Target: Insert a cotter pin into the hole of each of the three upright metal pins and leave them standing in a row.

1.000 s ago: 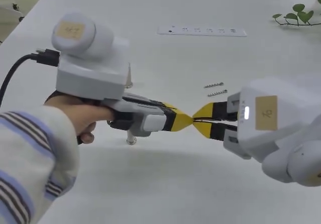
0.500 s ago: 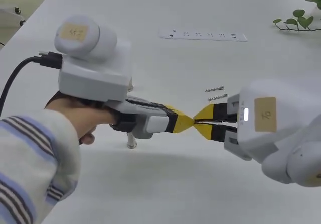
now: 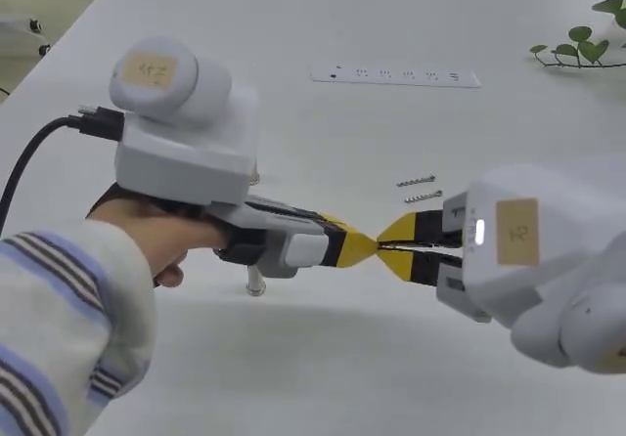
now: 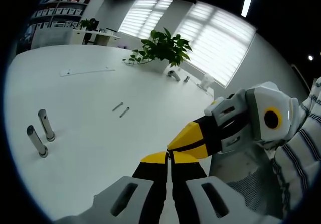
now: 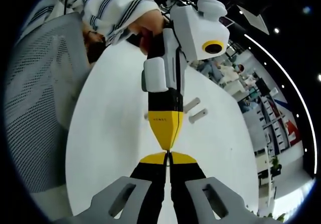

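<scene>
A wide white table (image 3: 323, 358) stands in an office with blind-covered windows (image 4: 220, 33); a leafy plant (image 4: 163, 45) is by its far edge; a power strip (image 3: 396, 74) lies on it; the left claw (image 4: 169, 156) and the right claw (image 5: 168, 156) are both clenched, tip against tip above the table; two metal pins (image 4: 46, 124) stand upright close together; in the head view the left claw's body partly covers them; two cotter pins (image 3: 418, 181) lie side by side beyond the tips.
</scene>
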